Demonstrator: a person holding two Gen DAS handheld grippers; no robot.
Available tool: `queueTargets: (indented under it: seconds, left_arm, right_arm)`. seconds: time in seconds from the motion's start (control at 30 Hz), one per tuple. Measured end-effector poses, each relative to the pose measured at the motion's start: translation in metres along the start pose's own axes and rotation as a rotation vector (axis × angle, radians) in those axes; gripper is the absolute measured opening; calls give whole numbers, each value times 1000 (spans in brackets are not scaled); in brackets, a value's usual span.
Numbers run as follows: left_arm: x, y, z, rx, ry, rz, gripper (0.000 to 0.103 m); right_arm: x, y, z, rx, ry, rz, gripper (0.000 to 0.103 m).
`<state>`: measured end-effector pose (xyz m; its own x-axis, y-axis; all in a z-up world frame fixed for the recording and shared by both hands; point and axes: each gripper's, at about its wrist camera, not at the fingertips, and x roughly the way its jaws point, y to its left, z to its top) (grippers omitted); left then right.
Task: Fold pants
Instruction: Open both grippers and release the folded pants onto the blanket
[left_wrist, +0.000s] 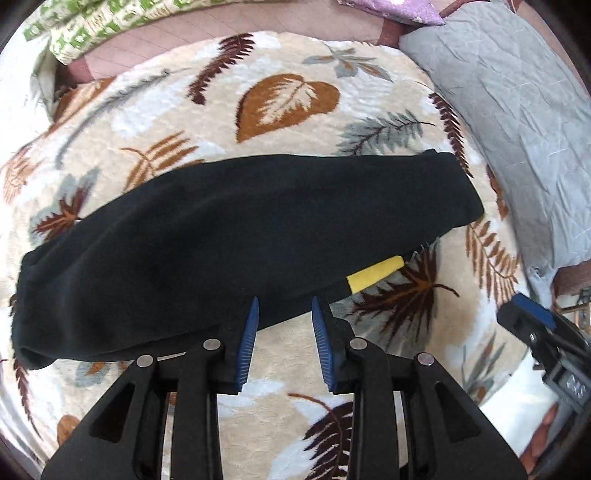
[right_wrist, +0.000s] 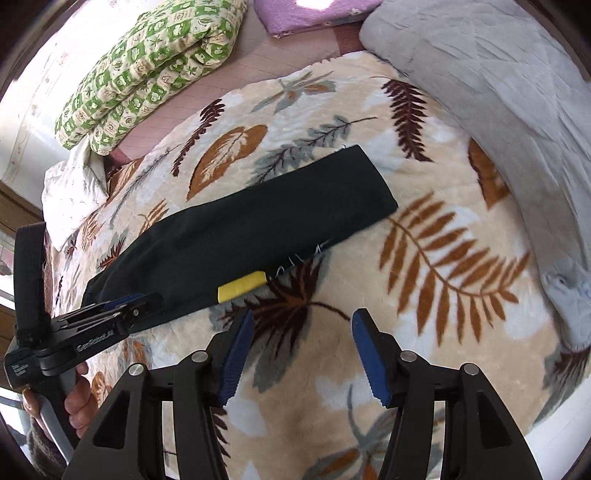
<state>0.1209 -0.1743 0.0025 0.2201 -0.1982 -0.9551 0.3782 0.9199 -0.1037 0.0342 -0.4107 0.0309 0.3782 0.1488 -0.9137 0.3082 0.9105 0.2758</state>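
Black pants (left_wrist: 240, 236) lie folded lengthwise in a long strip on a leaf-patterned blanket (left_wrist: 280, 99). A yellow tag (left_wrist: 375, 275) shows at their near edge. My left gripper (left_wrist: 284, 302) is open and empty, with its tips just at the pants' near edge. In the right wrist view the pants (right_wrist: 258, 225) run from lower left to upper right, with the yellow tag (right_wrist: 242, 288) on the near edge. My right gripper (right_wrist: 303, 317) is open and empty above the blanket, a little short of the tag. The left gripper (right_wrist: 140, 302) shows there at the pants' left part.
A grey quilted pillow (right_wrist: 498, 110) lies along the right side. A green checked quilt (right_wrist: 147, 70) and a purple cloth (right_wrist: 306, 14) lie at the back. The blanket's near edge (right_wrist: 554, 424) drops off at the lower right. A hand (right_wrist: 79, 402) holds the left gripper.
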Motion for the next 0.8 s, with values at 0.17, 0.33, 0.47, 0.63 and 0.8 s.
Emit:
queueTargets:
  seconds: [0.17, 0.33, 0.47, 0.63, 0.8]
  left_arm:
    - [-6, 3, -6, -6, 10, 86, 28]
    - [-18, 3, -15, -20, 17, 103, 28]
    - [-23, -7, -20, -27, 21, 66, 28]
    - [-21, -23, -20, -21, 27, 32, 28]
    - [-14, -31, -17, -30, 34, -5, 28]
  right_arm:
    - [-12, 7, -13, -9, 0, -8, 57]
    - [-23, 12, -24, -7, 0, -5, 58]
    - [-25, 13, -22, -3, -6, -12, 58]
    - [-26, 7, -12, 1, -24, 8, 58]
    - [-22, -3, 2, -8, -41, 5, 67]
